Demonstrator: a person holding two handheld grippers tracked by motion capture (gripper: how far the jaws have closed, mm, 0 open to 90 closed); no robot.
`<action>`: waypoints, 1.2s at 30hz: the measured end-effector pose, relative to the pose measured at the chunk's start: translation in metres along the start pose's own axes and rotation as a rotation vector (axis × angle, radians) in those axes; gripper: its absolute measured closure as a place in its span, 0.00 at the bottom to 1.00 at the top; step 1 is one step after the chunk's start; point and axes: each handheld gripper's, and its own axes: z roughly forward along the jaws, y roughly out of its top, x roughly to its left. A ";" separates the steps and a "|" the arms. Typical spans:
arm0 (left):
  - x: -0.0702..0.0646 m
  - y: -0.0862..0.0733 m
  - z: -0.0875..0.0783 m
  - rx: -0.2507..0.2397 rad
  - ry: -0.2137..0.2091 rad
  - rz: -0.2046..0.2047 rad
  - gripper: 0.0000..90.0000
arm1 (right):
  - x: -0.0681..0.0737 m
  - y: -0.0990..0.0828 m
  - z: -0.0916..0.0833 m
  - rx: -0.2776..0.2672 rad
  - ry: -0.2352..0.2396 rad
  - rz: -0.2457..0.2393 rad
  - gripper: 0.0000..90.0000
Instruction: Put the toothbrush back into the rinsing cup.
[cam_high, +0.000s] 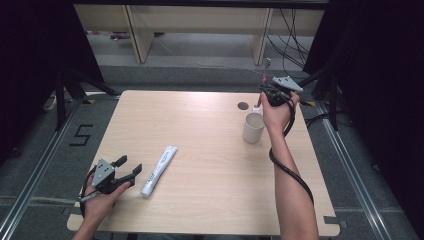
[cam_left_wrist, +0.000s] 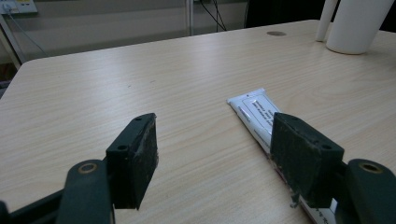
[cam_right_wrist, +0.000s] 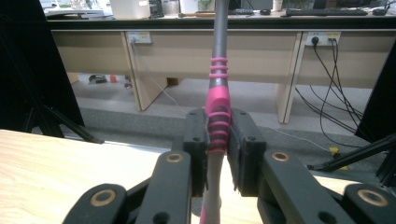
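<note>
Meanwhile, right gripper (cam_right_wrist: 218, 154) fingers clamped on pink toothbrush (cam_right_wrist: 217, 112), white cup (cam_high: 253, 128) below, left gripper (cam_left_wrist: 215, 154) fingers apart beside toothpaste tube (cam_left_wrist: 257, 112).

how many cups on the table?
1: a white cup at the table's far right, just below the right gripper, which holds a pink toothbrush.

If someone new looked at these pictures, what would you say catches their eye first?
Probably the pink and grey toothbrush, clamped upright in the right gripper above the table's far right part, by the white cup. Next, the white tube lying flat on the wooden table near the front left. The left gripper is beside it, jaws open, one pad over the tube's near part.
</note>
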 end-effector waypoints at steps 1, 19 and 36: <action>0.000 0.000 0.000 0.001 0.001 0.001 0.35 | 0.000 0.000 0.001 0.006 -0.004 0.000 0.87; 0.000 0.000 0.000 -0.003 -0.003 0.000 0.35 | 0.000 -0.005 0.018 0.026 -0.016 -0.016 0.87; 0.000 0.000 0.000 -0.004 -0.004 -0.002 0.35 | 0.000 -0.012 0.024 0.051 -0.021 -0.021 0.87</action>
